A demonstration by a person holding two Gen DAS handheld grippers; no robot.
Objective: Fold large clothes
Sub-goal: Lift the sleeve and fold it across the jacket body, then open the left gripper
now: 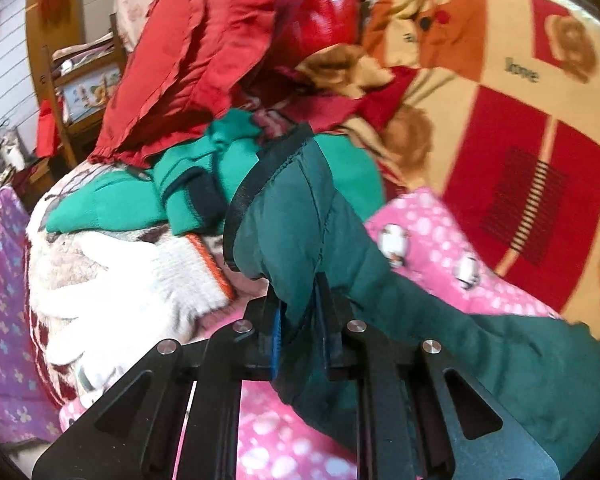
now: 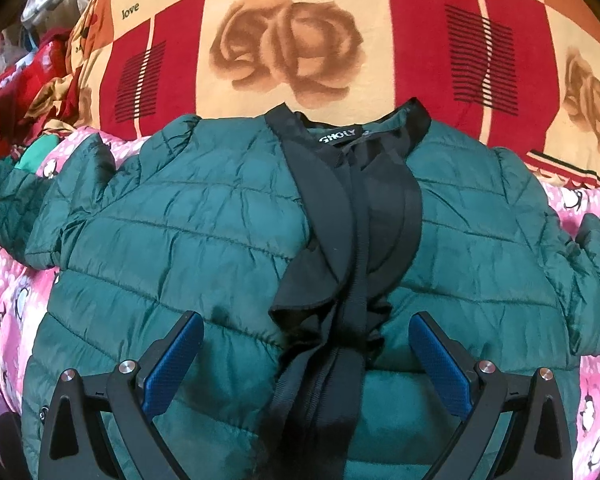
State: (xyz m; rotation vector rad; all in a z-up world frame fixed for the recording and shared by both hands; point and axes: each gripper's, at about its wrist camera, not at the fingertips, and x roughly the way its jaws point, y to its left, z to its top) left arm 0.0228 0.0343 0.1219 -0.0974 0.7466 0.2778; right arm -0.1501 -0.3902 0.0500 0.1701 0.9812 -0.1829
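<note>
A dark green quilted jacket with black trim lies face up on a pink penguin-print sheet, collar at the far side. In the left wrist view my left gripper is shut on the jacket's sleeve near its black-edged cuff, and the sleeve stands lifted off the bed. Over the jacket's lower front, my right gripper stands open, blue pads wide apart on either side of the black zipper band, holding nothing. The jacket's other sleeve lies at the right.
A red and cream rose-print blanket covers the bed beyond the jacket. To the left sit a heap of red clothes, a bright green garment and a white knit piece. A wooden chair stands further off.
</note>
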